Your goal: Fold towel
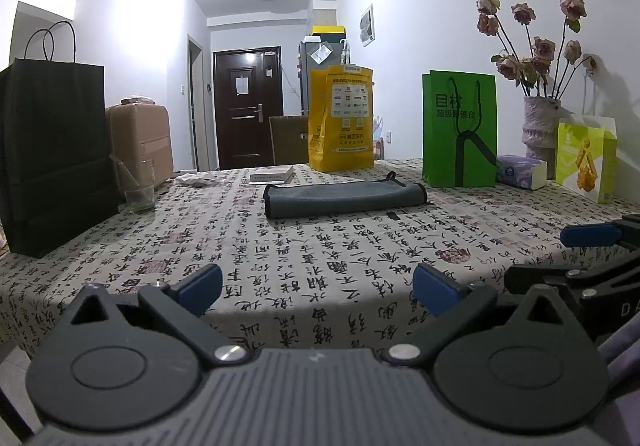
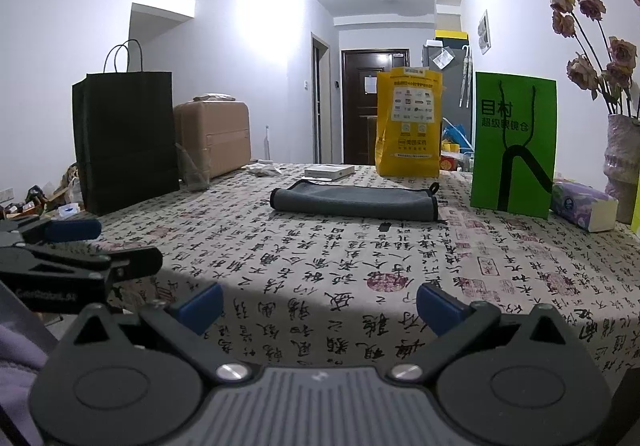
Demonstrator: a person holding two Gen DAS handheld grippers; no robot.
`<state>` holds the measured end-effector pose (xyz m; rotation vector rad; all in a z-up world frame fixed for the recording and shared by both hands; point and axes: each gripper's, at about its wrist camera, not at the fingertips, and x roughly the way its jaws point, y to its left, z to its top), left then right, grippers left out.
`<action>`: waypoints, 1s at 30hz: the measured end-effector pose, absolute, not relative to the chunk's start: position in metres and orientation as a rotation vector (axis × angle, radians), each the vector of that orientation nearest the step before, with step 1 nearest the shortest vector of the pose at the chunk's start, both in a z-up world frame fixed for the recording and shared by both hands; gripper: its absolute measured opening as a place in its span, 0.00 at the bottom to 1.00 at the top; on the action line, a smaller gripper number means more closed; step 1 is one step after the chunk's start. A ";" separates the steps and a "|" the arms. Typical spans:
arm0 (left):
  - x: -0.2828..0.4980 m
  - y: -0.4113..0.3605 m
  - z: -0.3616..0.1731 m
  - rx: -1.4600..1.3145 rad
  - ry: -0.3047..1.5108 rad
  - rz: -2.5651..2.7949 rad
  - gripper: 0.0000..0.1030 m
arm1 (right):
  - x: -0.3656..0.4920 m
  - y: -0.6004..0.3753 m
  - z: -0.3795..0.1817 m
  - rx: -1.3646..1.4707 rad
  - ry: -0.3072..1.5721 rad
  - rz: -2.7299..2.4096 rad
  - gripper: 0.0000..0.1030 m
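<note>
Tabletop (image 1: 320,246): it fills the lower half of both frames, under a cream cloth printed with black calligraphy and red seals.
Black bag (image 1: 52,150): my tallest thing here, standing at the left edge of the left wrist view, handles up; in the right wrist view it stands left of centre (image 2: 124,138).
Green bag (image 1: 460,128): upright right of centre in the left wrist view and at the right side of the right wrist view (image 2: 514,142).
Yellow bag (image 1: 341,118): upright at the far edge of the tabletop, upper centre of both frames (image 2: 408,122).
Vase of dried roses (image 1: 540,126): far right in the left wrist view, beside a pale green and white bag (image 1: 586,162).
Towel (image 1: 344,199): grey, already doubled into a long flat band, lying across the middle of the frame in the left wrist view and just above centre in the right wrist view (image 2: 356,201); neither tool touches it.
Left tool (image 1: 318,286): bottom centre of my left view, blue pads spread wide, nothing between them, well short of the towel.
Right tool (image 2: 320,304): bottom centre of my right view, pads likewise spread wide and bare.
Tissue pack (image 1: 520,170): lilac, lying between the green bag and the vase.
Glass (image 1: 138,186): clear, just right of the black bag.
White box (image 1: 272,175): flat, just beyond the towel's left end.
</note>
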<state>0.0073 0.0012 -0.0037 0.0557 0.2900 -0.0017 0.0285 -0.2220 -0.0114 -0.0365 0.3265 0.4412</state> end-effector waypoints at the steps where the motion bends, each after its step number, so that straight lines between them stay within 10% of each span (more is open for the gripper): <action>1: 0.007 0.001 -0.004 0.056 0.290 -0.002 1.00 | 0.029 -0.222 -0.011 -0.036 0.326 0.441 1.00; 30: 0.008 0.001 -0.003 0.058 0.287 -0.003 1.00 | 0.033 -0.221 -0.012 -0.052 0.327 0.446 1.00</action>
